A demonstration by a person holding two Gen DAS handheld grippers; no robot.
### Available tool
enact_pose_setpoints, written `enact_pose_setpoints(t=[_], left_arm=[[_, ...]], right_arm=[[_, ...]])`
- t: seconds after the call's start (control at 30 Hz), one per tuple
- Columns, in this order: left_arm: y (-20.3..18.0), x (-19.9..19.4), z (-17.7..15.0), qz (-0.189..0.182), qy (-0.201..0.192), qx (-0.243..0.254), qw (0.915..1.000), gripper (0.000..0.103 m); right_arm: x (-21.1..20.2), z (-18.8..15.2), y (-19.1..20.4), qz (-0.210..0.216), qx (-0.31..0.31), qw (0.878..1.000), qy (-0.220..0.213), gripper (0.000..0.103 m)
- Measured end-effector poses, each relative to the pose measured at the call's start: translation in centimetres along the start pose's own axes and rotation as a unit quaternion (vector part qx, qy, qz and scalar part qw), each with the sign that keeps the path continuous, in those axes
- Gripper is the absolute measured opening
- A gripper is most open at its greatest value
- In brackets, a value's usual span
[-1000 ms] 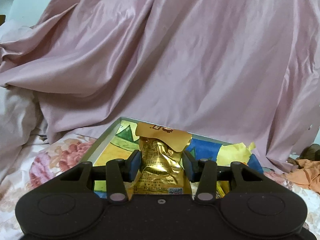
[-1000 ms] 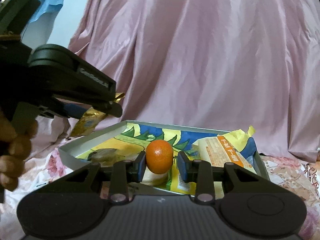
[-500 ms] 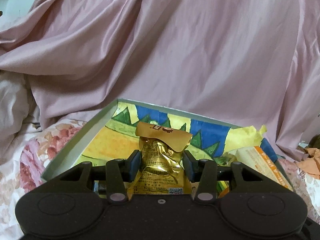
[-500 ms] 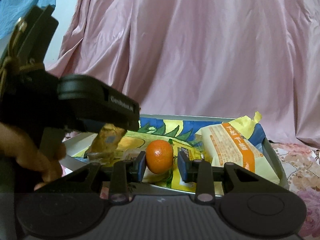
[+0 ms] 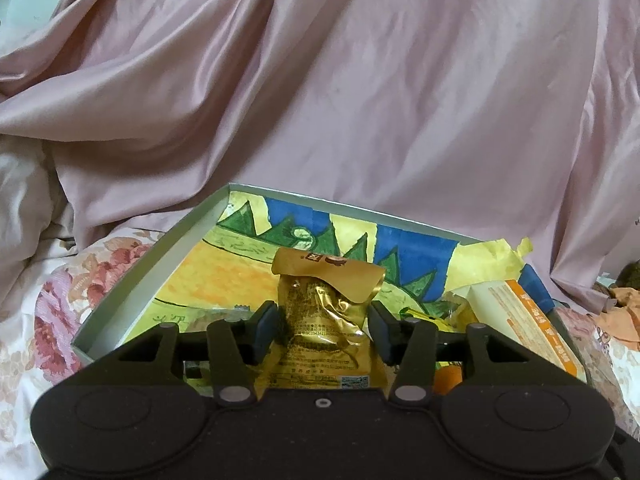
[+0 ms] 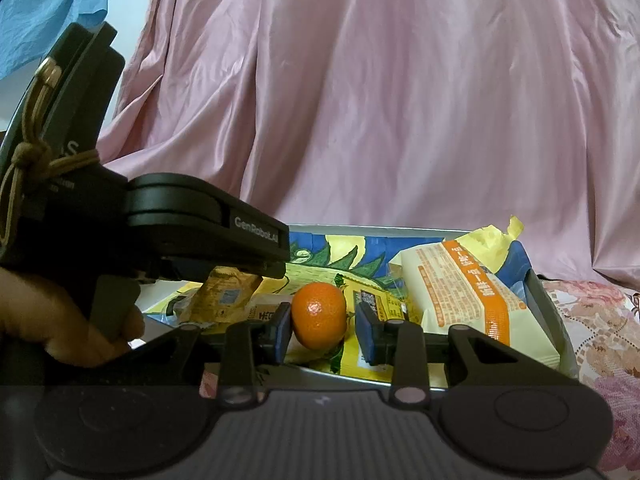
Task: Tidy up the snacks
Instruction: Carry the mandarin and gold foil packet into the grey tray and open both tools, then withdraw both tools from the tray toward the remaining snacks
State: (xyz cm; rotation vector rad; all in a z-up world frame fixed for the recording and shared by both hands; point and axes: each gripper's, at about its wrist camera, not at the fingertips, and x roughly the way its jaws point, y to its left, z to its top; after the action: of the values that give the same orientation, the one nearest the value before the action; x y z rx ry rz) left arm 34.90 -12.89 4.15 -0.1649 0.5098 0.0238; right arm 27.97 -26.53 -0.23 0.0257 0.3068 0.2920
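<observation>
Snacks: left gripper (image 5: 323, 326) opening off gold packet (image 5: 326, 322), right gripper (image 6: 323, 330) opening off mandarin (image 6: 318, 315); it may roll inside the tray (image 5: 154, 270).

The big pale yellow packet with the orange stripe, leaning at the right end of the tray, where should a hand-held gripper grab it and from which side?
Grip the pale yellow packet across its thin sides, near the raised upper end, coming from above and the front. It leans tilted against the tray's right wall, so that end stands free, while its lower end sits among other snacks beside the orange.
</observation>
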Motion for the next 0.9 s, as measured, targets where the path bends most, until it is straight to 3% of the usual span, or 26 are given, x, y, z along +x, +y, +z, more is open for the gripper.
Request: enact_pose_setpoints(t=[0.43, 0.67, 0.9], left_arm=[[1.2, -3.7, 1.4, 0.001, -0.047, -0.006, 0.9989, 0.098], [2.6, -7.4, 1.2, 0.009, -0.087, -0.018, 0.9960, 0.102], [5.0, -11.1, 0.1, 0.028, -0.104, -0.028, 0.9938, 0.102]], right_arm=[[-1.0, -0.1, 0.2, -0.008, -0.010, 1.000, -0.019, 0.079], [-2.7, 0.3, 1.0, -0.018, -0.024, 0.999, -0.044, 0.102], [-4.8, 0.5, 2.2, -0.032, -0.042, 0.997, -0.055, 0.103]])
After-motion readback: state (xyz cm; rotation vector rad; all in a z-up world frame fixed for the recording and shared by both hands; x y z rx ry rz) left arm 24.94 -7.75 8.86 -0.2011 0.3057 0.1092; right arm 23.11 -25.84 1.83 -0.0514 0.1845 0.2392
